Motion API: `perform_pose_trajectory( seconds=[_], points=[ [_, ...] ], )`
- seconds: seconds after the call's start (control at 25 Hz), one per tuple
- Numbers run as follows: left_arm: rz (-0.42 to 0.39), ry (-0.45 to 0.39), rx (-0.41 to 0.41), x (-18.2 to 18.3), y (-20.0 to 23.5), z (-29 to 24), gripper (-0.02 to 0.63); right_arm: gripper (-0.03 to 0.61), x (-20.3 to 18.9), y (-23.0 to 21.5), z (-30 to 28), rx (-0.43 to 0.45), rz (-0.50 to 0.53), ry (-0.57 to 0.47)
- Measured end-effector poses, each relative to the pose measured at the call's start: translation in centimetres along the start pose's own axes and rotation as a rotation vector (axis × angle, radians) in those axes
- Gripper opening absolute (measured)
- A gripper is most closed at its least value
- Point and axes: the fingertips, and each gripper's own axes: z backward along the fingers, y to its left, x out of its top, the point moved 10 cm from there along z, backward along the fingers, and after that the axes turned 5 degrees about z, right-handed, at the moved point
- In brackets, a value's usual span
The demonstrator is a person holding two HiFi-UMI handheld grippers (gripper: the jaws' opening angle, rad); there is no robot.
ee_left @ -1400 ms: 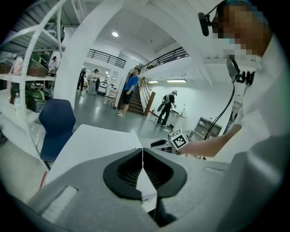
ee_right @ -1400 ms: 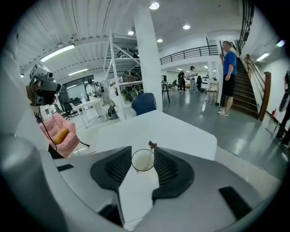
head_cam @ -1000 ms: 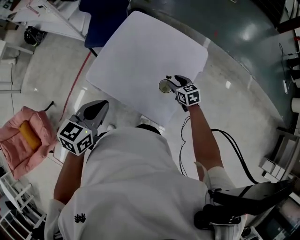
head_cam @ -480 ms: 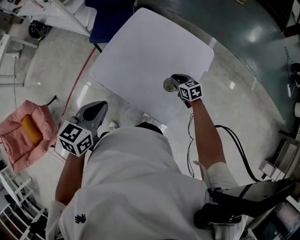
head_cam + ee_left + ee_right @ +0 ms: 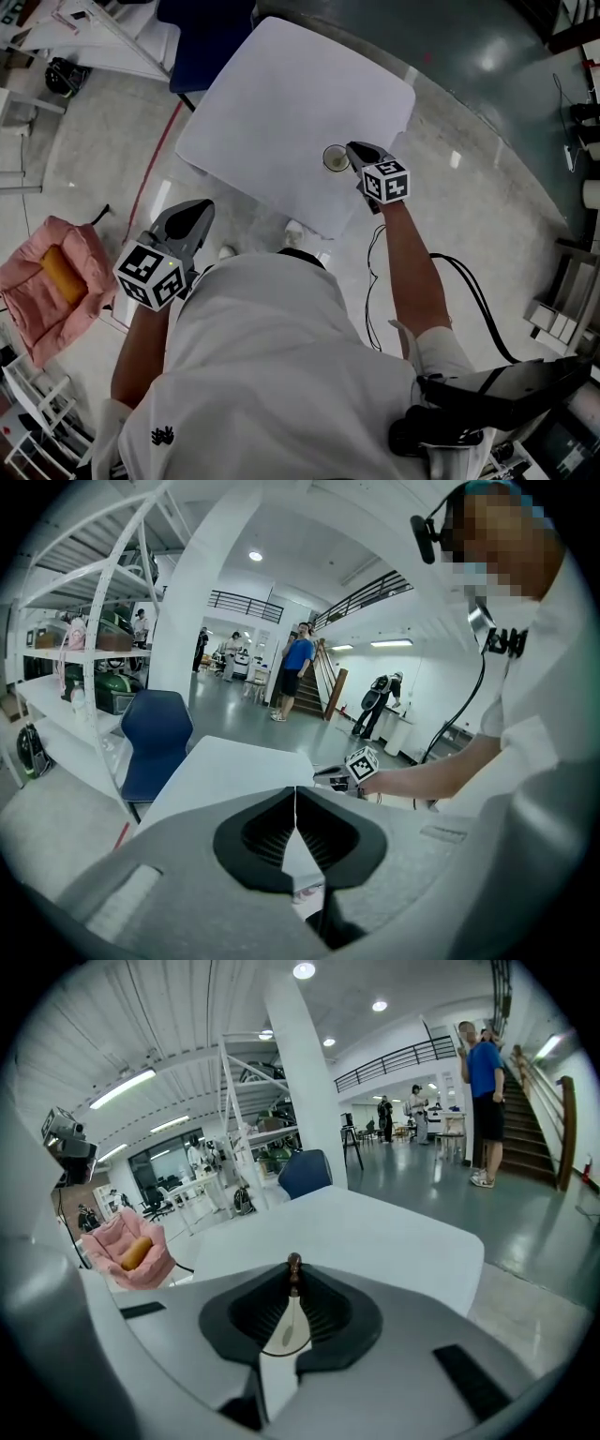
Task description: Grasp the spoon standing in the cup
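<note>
A small cup (image 5: 335, 157) stands near the right front edge of the white table (image 5: 281, 94). My right gripper (image 5: 354, 150) is right at the cup's rim. In the right gripper view the spoon (image 5: 294, 1262), with a dark brown knob on its thin handle, sticks up between the tips of my right gripper (image 5: 293, 1275). The jaws are closing and pinch the handle just under the knob. The cup is mostly hidden beneath them. My left gripper (image 5: 195, 217) hangs off the table at the left, low by the person's side. In its own view my left gripper (image 5: 295, 794) is shut and holds nothing.
A blue chair (image 5: 202, 37) stands at the table's far side. A pink cushion holding an orange thing (image 5: 47, 281) lies on the floor at the left. Black cables (image 5: 375, 272) trail over the floor by the table's right corner. White shelving (image 5: 84, 649) stands to the left.
The right gripper has stayed at the cup while the head view shifted a little. The left gripper has kept its place by the person's side.
</note>
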Motion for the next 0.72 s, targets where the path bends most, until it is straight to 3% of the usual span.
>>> perform_pose_trajectory(
  seconds=[0.4, 0.72],
  points=[
    [-0.013, -0.029, -0.119, -1.9, 2.2, 3.4, 0.012, 0.043, 2.5, 6.1, 5.3, -0.174, -0.03, -0.114],
    [-0.005, -0.059, -0.184, -4.3, 5.1, 8.9, 0.012, 0.043, 6.5, 15.8, 9.2, -0.245, -0.034, -0.187]
  ],
)
